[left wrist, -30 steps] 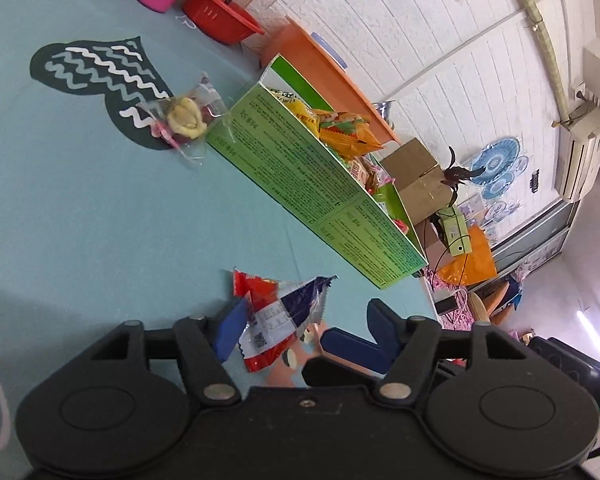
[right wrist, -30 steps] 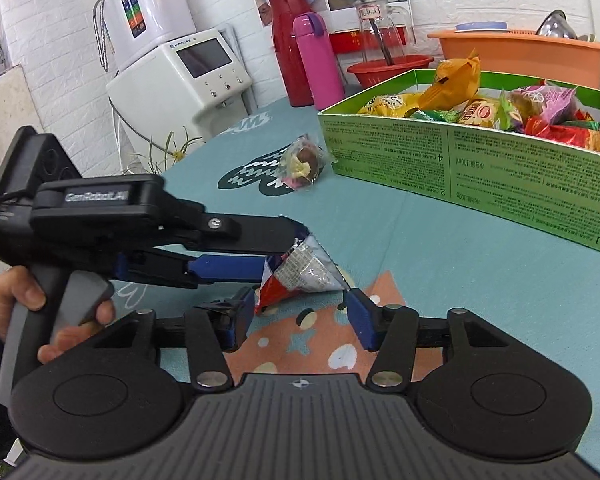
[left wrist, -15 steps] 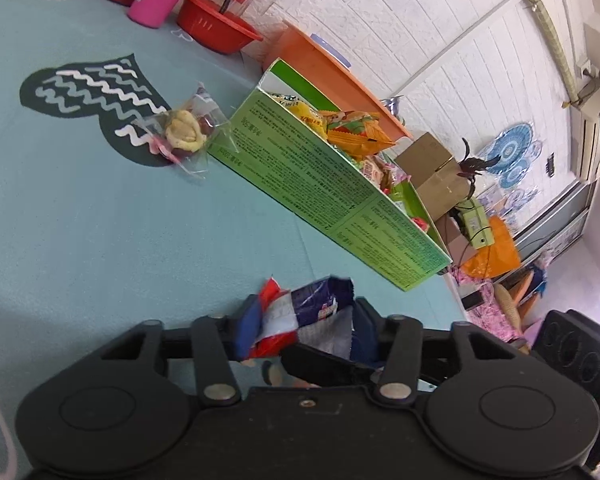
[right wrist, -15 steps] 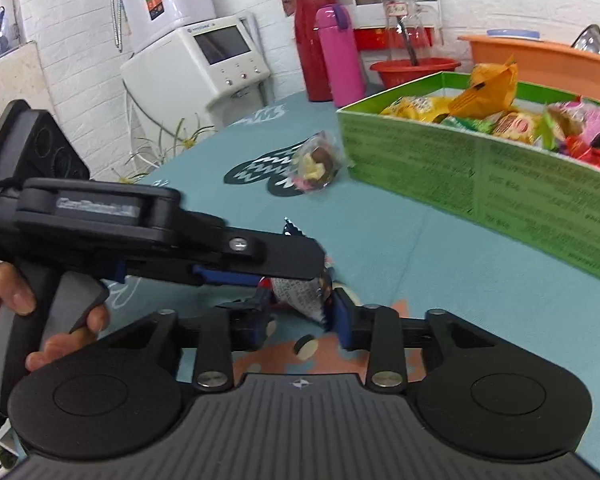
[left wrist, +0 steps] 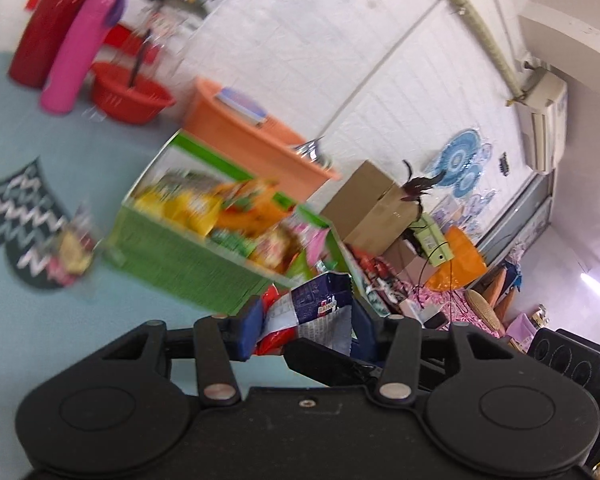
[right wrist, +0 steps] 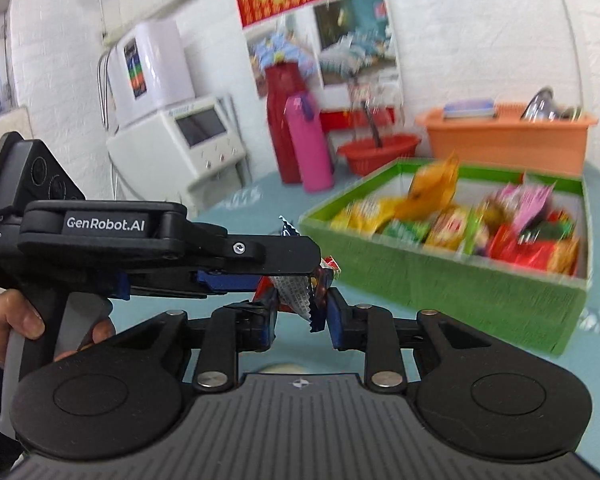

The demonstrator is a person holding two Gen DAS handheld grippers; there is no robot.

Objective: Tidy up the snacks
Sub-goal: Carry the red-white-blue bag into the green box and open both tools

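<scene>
Both grippers are shut on one red, white and blue snack packet point(left wrist: 312, 312), held in the air above the teal table. My left gripper point(left wrist: 306, 324) grips its sides; the right gripper's black finger crosses below it. In the right wrist view my right gripper point(right wrist: 302, 312) pinches the packet point(right wrist: 296, 292), and the left gripper point(right wrist: 260, 272) reaches in from the left. The green box point(right wrist: 440, 280), filled with several snacks, stands just ahead and to the right; it also shows in the left wrist view point(left wrist: 188, 256).
A clear-wrapped snack point(left wrist: 74, 252) lies on the table left of the box. A pink bottle point(right wrist: 308, 144), red thermos point(right wrist: 282, 120), red basket point(right wrist: 380, 152) and orange tub point(right wrist: 504, 136) stand at the back. White appliances point(right wrist: 172, 128) stand left.
Both grippers closed on the packet and lifted it off the table, moving toward the green box. The views are motion-blurred now.
</scene>
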